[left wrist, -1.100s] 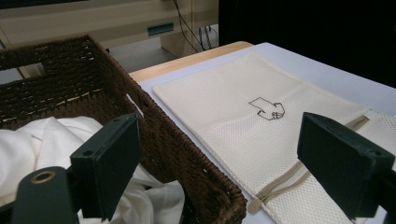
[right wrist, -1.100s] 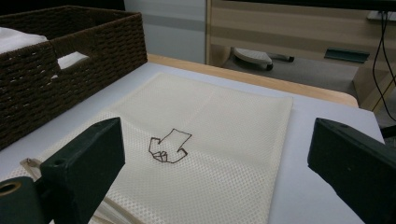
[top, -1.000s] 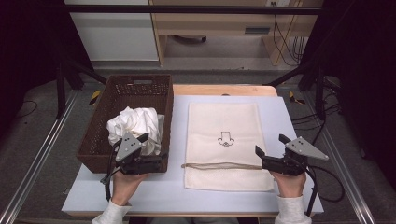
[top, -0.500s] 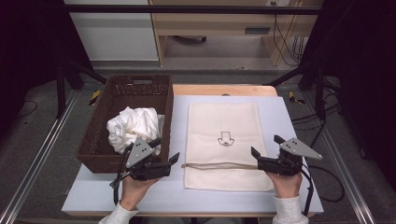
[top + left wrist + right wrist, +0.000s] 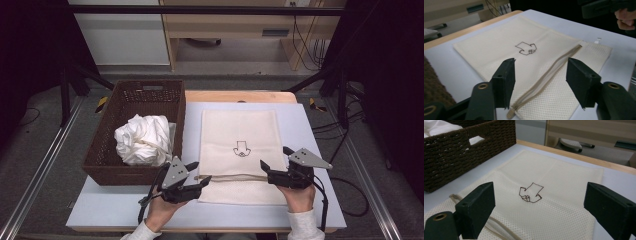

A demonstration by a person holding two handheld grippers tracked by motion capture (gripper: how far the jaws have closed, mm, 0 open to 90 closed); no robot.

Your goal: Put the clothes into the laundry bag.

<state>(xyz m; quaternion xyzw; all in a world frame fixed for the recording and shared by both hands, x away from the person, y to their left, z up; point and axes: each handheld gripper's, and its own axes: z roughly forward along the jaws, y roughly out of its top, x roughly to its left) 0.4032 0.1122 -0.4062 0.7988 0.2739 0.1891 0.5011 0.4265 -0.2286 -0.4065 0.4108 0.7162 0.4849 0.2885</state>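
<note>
- High view, landmark is the cream mesh laundry bag (image 5: 239, 152), flat on the grey table (image 5: 310, 130) with its zipper (image 5: 235, 177) running across near the person's edge.
- Left of the bag: a brown wicker basket (image 5: 137, 100) touches the table edge, crumpled white cloth (image 5: 144, 139) inside; likely the load meant for the bag.
- At the bag's near-left corner: left gripper (image 5: 200, 181), jaws apart and just been closing, nothing pinched. Left gripper view puts the zipper's end (image 5: 511, 113) between the jaws (image 5: 539, 82), pads not touching it. Judgement: lining up to pinch that end so the bag stays put.
- At the bag's right side, by the zipper's other end: right gripper (image 5: 264, 166), jaws wide apart. Right gripper view shows mesh and printed emblem (image 5: 530, 193) beyond its open jaws. Judgement: waiting to work the slider.
</note>
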